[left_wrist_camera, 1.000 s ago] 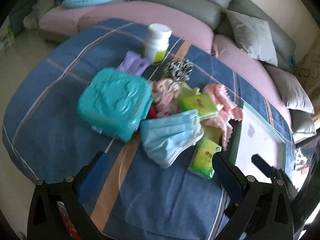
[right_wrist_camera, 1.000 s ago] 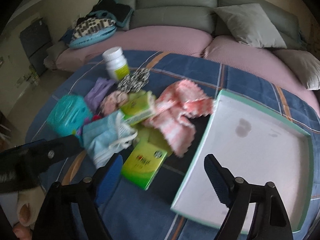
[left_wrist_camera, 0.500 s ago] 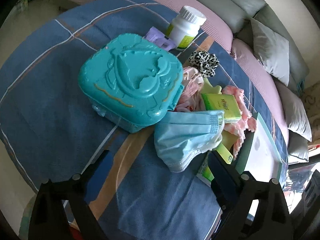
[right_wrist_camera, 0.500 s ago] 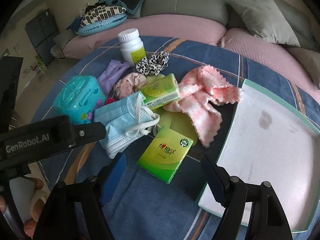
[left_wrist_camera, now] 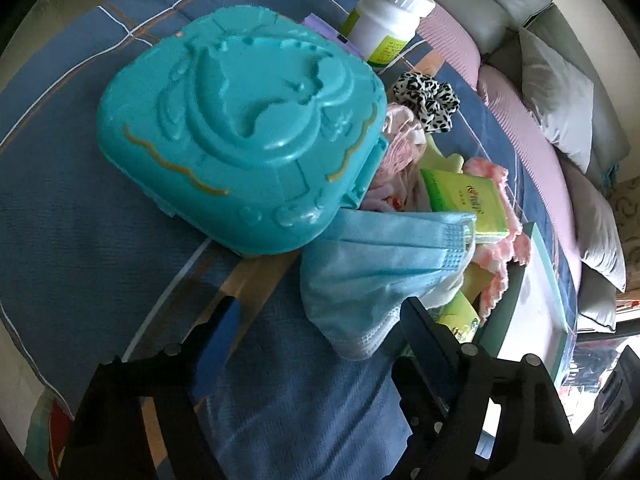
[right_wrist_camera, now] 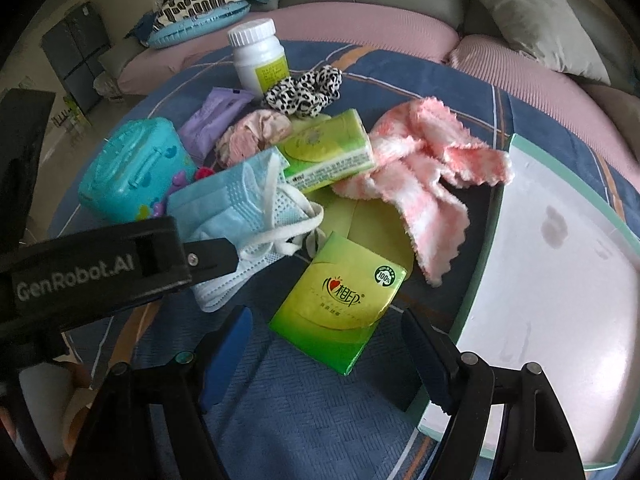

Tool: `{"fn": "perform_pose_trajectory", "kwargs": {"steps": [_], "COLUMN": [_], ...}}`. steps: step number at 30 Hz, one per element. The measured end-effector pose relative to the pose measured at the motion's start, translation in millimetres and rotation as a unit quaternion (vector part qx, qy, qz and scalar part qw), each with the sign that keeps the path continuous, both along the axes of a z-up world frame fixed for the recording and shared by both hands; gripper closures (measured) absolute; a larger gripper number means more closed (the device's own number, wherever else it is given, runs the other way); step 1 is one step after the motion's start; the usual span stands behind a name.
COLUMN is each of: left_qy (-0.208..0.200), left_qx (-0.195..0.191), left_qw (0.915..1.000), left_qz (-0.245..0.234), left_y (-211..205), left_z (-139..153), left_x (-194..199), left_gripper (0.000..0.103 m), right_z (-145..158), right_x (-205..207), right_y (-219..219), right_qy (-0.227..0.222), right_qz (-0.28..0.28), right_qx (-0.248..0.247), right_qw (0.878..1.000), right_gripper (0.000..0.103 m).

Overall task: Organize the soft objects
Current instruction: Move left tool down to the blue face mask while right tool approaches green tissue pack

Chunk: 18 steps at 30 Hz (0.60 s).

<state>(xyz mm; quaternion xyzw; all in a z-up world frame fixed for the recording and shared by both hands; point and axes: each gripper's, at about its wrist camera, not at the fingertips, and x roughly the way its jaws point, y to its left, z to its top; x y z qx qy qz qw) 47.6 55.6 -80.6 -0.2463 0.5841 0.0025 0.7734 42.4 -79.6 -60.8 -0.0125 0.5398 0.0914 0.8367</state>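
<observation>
Masks, a blue stack [left_wrist_camera: 384,264], lie just ahead of my left tongs [left_wrist_camera: 320,332], whose jaws are closing with nothing between them yet. My right tongs [right_wrist_camera: 326,340] stand apart before the green tissue pack [right_wrist_camera: 340,300], its long axis running away from me.

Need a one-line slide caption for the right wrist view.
Open right gripper above a green tissue pack, beside face masks, pink cloth and a white tray.
</observation>
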Motion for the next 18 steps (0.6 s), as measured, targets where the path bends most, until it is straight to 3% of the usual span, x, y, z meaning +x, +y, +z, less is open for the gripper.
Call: {"fn": "perform_pose_trajectory", "kwargs": {"steps": [8, 18], "left_qy": [-0.001, -0.004], "left_qx": [0.023, 0.031], "left_qw": [0.9997, 0.9994], "left_qz": [-0.003, -0.015], "left_y": [-11, -17], "left_z": [-7, -7], "left_x": [9, 16], "left_gripper": [0.026, 0.053], "right_z": [-13, -17], "right_x": [8, 16], "right_y": [0, 6], "right_qy": [0.016, 0.015], "right_qz": [-0.006, -0.011], "right_qx": [-0.005, -0.009], "right_qw": [1.0, 1.0], "right_gripper": [0.025, 0.025]}}
